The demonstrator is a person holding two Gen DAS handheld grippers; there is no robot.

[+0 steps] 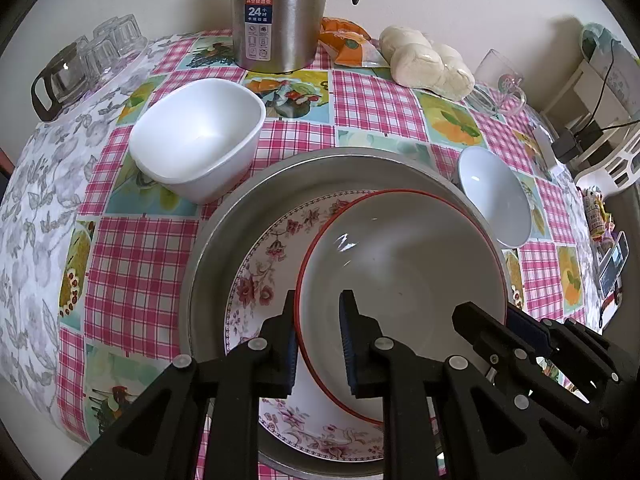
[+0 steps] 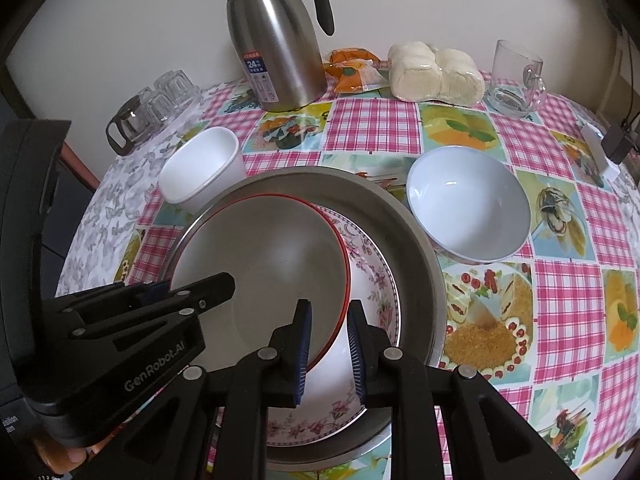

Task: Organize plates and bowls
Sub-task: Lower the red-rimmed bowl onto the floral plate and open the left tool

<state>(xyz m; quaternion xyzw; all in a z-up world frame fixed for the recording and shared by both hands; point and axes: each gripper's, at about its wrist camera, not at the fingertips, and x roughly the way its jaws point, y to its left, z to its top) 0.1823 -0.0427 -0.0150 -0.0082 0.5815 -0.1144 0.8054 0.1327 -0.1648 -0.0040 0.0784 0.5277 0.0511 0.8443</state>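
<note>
A white bowl with a red rim (image 1: 400, 264) (image 2: 272, 256) sits inside a floral-patterned dish (image 1: 272, 248) (image 2: 376, 280), which lies in a round metal basin (image 1: 224, 240) (image 2: 416, 248). My left gripper (image 1: 318, 320) is shut on the bowl's left rim, one finger outside and one inside. My right gripper (image 2: 329, 320) is shut on the opposite rim in the same way. Each gripper shows in the other's view: the right gripper (image 1: 488, 314) and the left gripper (image 2: 192, 286). Whether the bowl touches the dish I cannot tell.
A white square bowl (image 1: 200, 136) (image 2: 200, 168) stands left of the basin and a pale blue bowl (image 1: 496, 196) (image 2: 468, 208) right of it. Behind them are a steel thermos jug (image 2: 276, 48), upturned glasses (image 1: 112, 40), bagged buns (image 2: 432, 76) and a glass mug (image 2: 516, 76).
</note>
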